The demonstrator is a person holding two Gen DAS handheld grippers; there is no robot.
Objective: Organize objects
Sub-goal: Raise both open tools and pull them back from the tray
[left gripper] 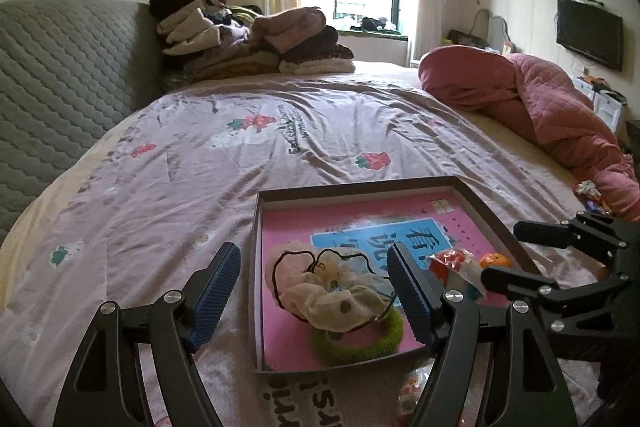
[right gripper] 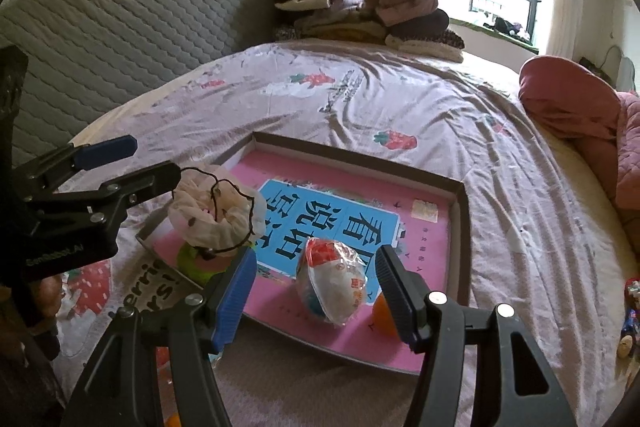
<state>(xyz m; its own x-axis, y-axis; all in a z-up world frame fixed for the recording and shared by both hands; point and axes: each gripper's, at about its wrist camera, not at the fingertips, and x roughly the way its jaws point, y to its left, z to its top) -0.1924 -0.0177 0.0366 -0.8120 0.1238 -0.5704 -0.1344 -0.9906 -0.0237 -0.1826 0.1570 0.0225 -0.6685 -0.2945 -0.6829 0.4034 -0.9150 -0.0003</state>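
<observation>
The right gripper hangs nearest, fingers apart around nothing, just above the wrapped snack lying in the shallow box on the bed. The left gripper also has its fingers apart and empty. Already in the box are a cream scrunchie, a green hair tie and a small orange. Snack packets near the bed's right edge probably remain to be gathered

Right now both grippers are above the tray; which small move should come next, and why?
Probably swing the right gripper, open and empty, toward the loose wrapped snacks at the bed's right edge. The tray already holds the scrunchies, packet and orange.
</observation>
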